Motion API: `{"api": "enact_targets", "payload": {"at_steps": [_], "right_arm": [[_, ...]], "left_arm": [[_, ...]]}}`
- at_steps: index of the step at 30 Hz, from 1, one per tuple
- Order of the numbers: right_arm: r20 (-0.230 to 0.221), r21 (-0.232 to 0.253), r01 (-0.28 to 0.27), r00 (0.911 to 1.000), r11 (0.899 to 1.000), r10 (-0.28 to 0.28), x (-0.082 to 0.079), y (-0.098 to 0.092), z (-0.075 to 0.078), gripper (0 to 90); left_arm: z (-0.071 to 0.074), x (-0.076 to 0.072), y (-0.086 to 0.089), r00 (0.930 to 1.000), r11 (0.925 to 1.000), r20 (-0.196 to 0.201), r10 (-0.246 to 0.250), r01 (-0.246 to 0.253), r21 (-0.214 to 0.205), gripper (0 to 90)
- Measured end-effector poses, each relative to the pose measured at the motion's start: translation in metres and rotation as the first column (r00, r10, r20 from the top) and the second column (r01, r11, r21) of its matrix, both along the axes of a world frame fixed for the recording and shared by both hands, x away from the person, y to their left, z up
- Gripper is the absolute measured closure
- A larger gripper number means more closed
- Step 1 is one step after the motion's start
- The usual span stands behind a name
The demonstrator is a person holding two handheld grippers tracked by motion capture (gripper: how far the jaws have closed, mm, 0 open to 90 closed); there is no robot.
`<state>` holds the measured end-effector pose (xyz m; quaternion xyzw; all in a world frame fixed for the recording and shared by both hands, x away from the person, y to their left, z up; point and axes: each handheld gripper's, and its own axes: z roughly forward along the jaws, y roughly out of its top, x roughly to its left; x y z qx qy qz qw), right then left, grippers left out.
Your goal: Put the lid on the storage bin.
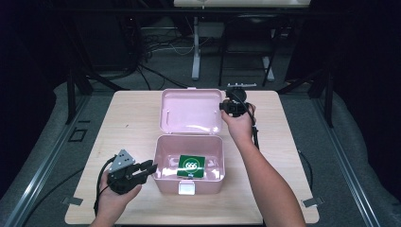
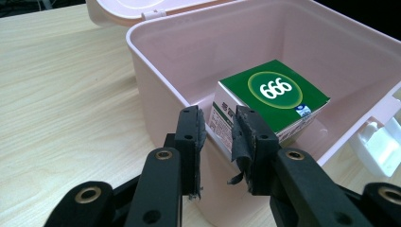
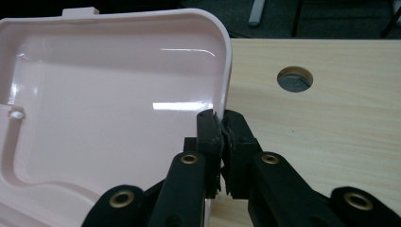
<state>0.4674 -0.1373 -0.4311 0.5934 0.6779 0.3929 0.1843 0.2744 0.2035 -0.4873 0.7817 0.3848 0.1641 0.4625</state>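
**Observer A:** Overhead first, high view. Pink box is sitting open at the table's near centre, its lid lying back flat toward the far side. Green carton marked 666 is lying inside the box, toward its right half. Left gripper is hovering at the box's near-left wall, jaws pointing right. Right gripper is sitting at the lid's right edge, the hand coming in from the near side.

**Observer B:** Left gripper view now. Left gripper is straddling the box's near wall, one jaw outside, one inside. The gap is narrow, yet the pads are looking just clear of the wall on both sides, so nothing is being held. Carton is resting just beyond the inner jaw, tilted, 666 facing up. White latch is showing at the right.

**Observer A:** And the right gripper view?

**Observer B:** Right gripper is pinching the lid's right rim, jaws almost together with the thin pink edge squeezed between the pads. Lid's glossy inner face is spreading left. Table is lying to the right, a round hole cut in it farther off.
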Motion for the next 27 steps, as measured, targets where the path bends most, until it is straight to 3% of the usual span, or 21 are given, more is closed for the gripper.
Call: {"api": "enact_targets", "payload": {"at_steps": [3,21,27], "right_arm": [[0.032,-0.022,-0.006,0.9995,1.0,0.007,-0.006,0.001,0.004,86.5],[0.096,0.01,-0.039,0.9947,0.999,0.038,-0.035,-0.009,0.023,87.1],[0.142,-0.02,-0.046,0.9886,0.999,0.049,-0.044,-0.007,0.025,87.3]], "left_arm": [[0.0,0.0,0.0,1.0,1.0,0.0,0.001,-0.001,-0.001,71.9],[0.0,0.0,-0.001,1.0,1.0,0.003,0.006,-0.006,0.003,72.6],[0.0,-0.001,-0.002,1.0,1.0,0.004,0.008,-0.008,0.001,72.5]]}}
